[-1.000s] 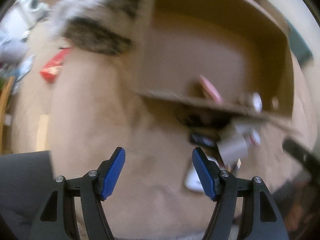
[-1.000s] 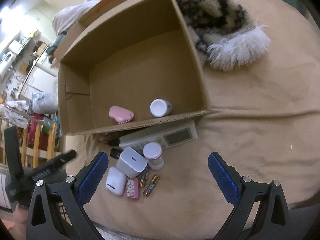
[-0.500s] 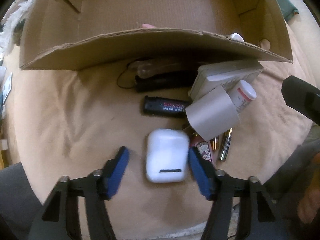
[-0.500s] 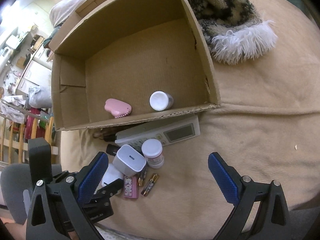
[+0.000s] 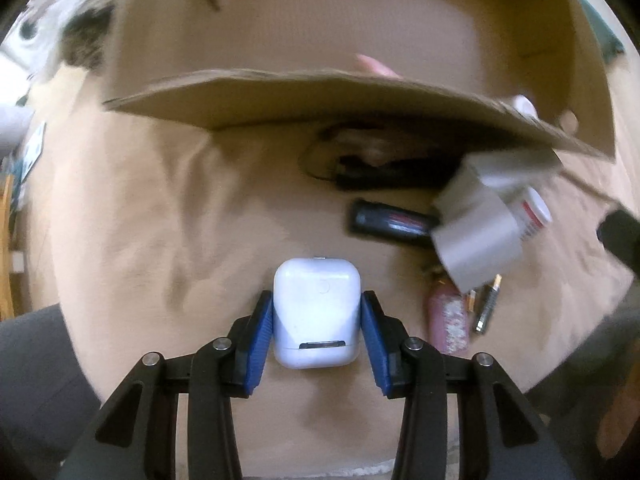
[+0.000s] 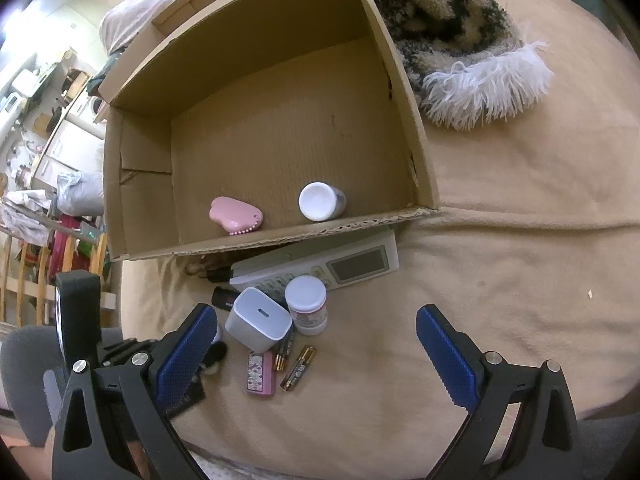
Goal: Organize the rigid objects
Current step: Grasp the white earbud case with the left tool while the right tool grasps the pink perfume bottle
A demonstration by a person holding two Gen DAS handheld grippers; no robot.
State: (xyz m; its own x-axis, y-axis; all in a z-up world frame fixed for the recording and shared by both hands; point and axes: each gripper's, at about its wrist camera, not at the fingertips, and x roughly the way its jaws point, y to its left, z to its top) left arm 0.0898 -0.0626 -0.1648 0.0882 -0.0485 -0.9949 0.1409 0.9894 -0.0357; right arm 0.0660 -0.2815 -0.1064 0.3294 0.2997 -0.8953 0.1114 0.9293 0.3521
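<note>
A white earbud case (image 5: 316,312) lies on the tan blanket between the blue pads of my left gripper (image 5: 316,322). The jaws are closing and both pads touch its sides. To its right lie a black lighter (image 5: 392,220), a white charger cube (image 5: 476,232), a white jar (image 5: 532,212), a pink lighter (image 5: 446,320) and batteries (image 5: 486,304). My right gripper (image 6: 314,312) hangs open above this pile with nothing between its fingers. Behind the pile stands a cardboard box (image 6: 416,152) holding a pink heart-shaped item (image 6: 236,214) and a white bottle (image 6: 320,200).
A white remote (image 6: 340,266) lies against the box's front wall, with dark items tucked under the flap. A furry black-and-white throw (image 6: 460,48) sits right of the box. Bare tan blanket (image 6: 500,280) spreads to the right. Furniture and clutter stand off the bed's left edge.
My left gripper swung over the pile, came down over the earbud case and narrowed its jaws until the pads met the case's sides. The right gripper stayed put.
</note>
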